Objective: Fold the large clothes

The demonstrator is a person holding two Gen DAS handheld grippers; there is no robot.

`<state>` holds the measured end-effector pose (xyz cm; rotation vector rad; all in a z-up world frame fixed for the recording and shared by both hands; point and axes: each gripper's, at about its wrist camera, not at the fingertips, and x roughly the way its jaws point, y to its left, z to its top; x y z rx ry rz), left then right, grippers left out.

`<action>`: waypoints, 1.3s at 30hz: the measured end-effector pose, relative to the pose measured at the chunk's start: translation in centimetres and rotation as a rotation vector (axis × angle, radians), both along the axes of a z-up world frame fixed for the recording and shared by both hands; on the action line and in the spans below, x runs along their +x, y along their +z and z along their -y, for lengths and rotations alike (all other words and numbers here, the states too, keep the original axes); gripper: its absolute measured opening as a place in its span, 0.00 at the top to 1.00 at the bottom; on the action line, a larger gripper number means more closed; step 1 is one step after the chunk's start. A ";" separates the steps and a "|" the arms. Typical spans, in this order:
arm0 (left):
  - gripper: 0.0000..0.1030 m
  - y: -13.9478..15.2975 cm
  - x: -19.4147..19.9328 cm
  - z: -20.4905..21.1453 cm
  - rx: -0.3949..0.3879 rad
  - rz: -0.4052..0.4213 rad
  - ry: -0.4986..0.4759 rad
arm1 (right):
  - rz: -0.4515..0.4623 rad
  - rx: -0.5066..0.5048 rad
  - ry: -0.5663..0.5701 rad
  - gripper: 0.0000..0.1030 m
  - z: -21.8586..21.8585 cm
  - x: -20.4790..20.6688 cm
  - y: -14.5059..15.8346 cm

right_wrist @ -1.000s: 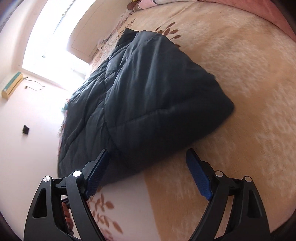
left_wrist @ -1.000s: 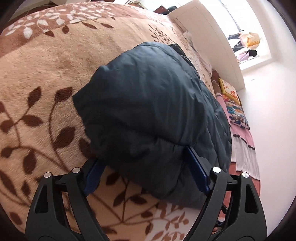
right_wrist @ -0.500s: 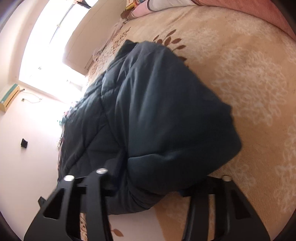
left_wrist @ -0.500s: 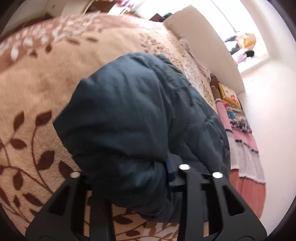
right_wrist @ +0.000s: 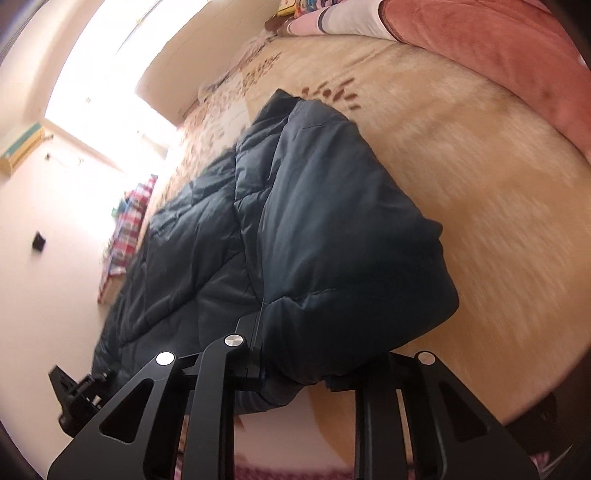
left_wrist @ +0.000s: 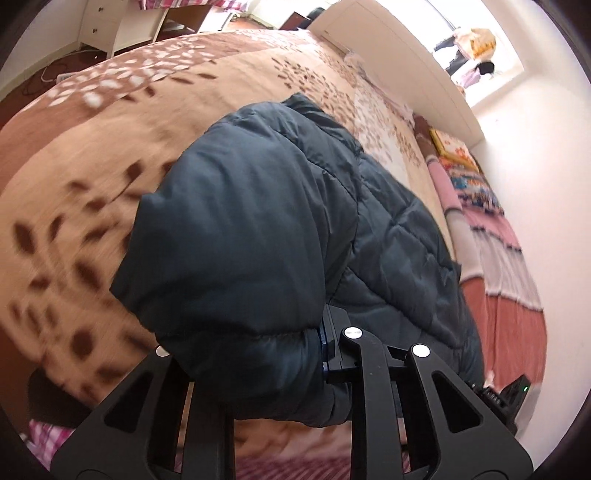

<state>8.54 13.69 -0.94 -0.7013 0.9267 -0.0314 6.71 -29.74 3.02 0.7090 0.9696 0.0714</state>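
A dark blue padded jacket (left_wrist: 258, 229) lies folded over on a beige leaf-patterned blanket (left_wrist: 92, 166). Its near edge is bunched and lifted off the bed. My left gripper (left_wrist: 251, 343) has its jaws closing on the left part of that edge, pads pressed into the thick fabric. In the right wrist view the same jacket (right_wrist: 332, 229) stretches away, and my right gripper (right_wrist: 295, 369) has its jaws closing on the right part of the near edge. The fabric hides most of the blue pads.
A white headboard (left_wrist: 399, 55) and a bright window stand at the bed's far end. Pink and red bedding (left_wrist: 495, 251) runs along one side, also seen as bedding (right_wrist: 498, 55). White drawers (left_wrist: 110, 26) stand beyond the bed.
Both grippers went from wide open around the jacket's near edge to clamped on it. They have risen, lifting the edge off the blanket.
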 end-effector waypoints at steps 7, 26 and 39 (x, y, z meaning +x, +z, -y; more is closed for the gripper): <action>0.79 -0.3 -6.2 0.4 0.048 -0.001 -0.037 | -0.011 -0.048 0.029 0.78 -0.9 -6.4 -0.8; 0.60 -2.1 -6.6 -0.6 0.013 -0.045 -0.061 | -0.086 -0.153 -0.024 0.57 -2.3 -9.2 -1.9; 0.42 -1.3 -8.9 -2.5 0.039 -0.129 -0.141 | -0.213 -0.257 -0.106 0.41 -2.7 -12.9 1.8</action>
